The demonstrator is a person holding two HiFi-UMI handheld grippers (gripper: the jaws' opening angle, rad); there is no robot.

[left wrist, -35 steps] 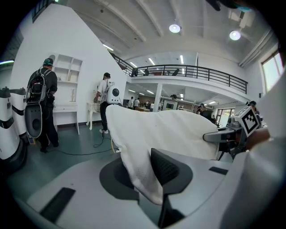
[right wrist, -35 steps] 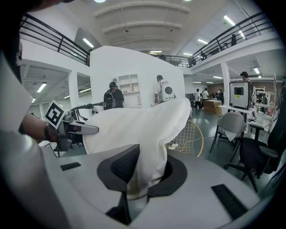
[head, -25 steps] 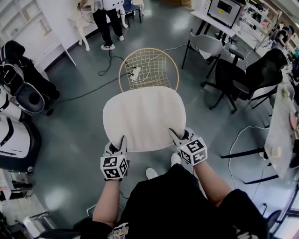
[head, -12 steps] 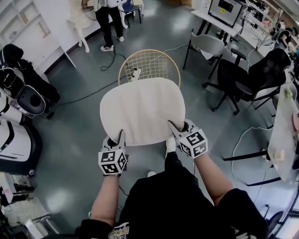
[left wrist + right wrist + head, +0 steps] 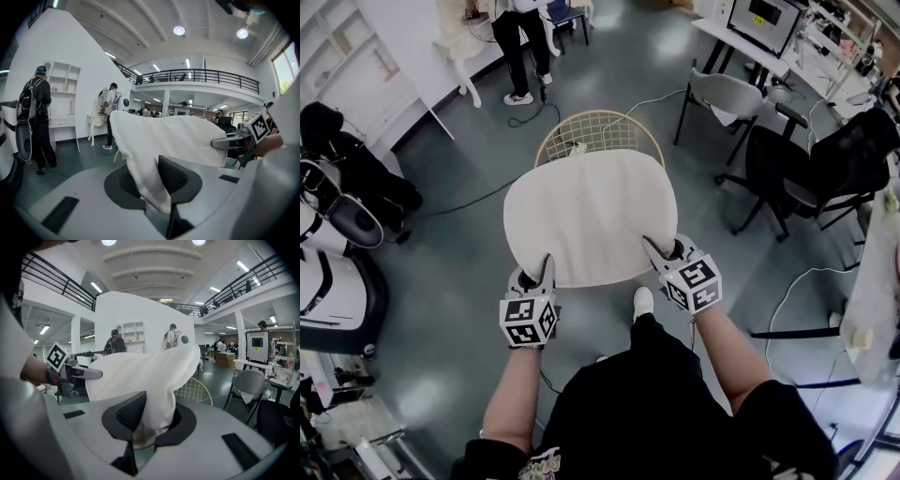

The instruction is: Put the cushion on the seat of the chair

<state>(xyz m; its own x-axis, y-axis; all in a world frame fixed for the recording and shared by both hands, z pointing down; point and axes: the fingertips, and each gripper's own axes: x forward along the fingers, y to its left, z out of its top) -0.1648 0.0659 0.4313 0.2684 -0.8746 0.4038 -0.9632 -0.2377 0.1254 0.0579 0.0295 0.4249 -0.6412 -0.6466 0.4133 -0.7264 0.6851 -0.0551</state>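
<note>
A cream, rounded cushion [image 5: 589, 216] hangs flat in the air between my two grippers. My left gripper [image 5: 546, 267] is shut on its near left edge, and the fabric bunches between the jaws in the left gripper view [image 5: 152, 187]. My right gripper [image 5: 654, 250] is shut on the near right edge, cloth pinched in the right gripper view [image 5: 150, 423]. Beyond the cushion stands the chair [image 5: 581, 131], a round gold wire frame; the cushion covers its near half. The wire back shows in the right gripper view [image 5: 197, 390].
A grey chair [image 5: 722, 94] and a black office chair [image 5: 806, 173] stand at the right by a desk. Black and white machines [image 5: 337, 216] line the left. A person [image 5: 517, 47] stands beyond the chair. Cables [image 5: 478, 192] cross the grey floor.
Both grippers have carried the cushion forward toward the wire chair; it now covers more of the chair's frame. The grip on both edges is unchanged.
</note>
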